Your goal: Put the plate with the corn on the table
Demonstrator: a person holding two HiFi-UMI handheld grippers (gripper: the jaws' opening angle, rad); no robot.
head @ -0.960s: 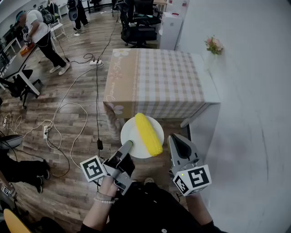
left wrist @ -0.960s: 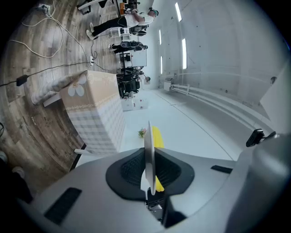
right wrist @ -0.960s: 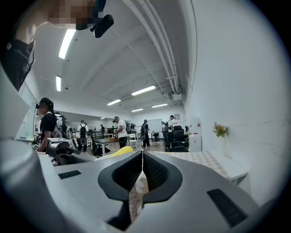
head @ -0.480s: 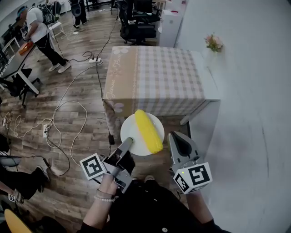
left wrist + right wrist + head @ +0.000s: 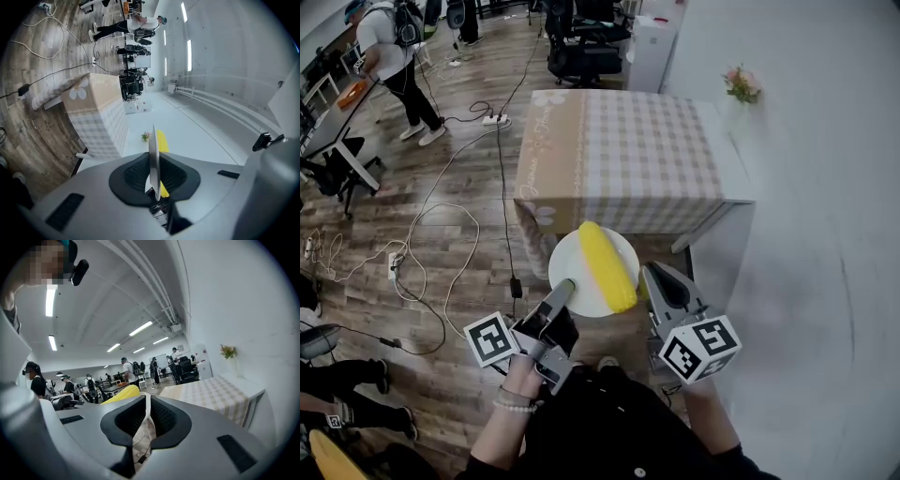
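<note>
Head view: the plate (image 5: 572, 264) with the corn (image 5: 607, 267) is in the air above the floor (image 5: 441, 253), short of the checked worktop (image 5: 619, 159). Left gripper view: my left gripper (image 5: 153, 161) has its jaws clamped on the plate's rim, edge-on. Right gripper view: my right gripper (image 5: 147, 404) has its jaws closed on the opposite rim.

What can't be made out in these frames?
Surface of the plate: edge-on in both gripper views; the corn covers its middle in the head view.
Most of the corn: only a yellow sliver shows past the jaws in each gripper view.
Space under the checked tablecloth: the draped cloth hides most of it, head view.
Container of the flowers: too small, lost against the white wall, head view.
</note>
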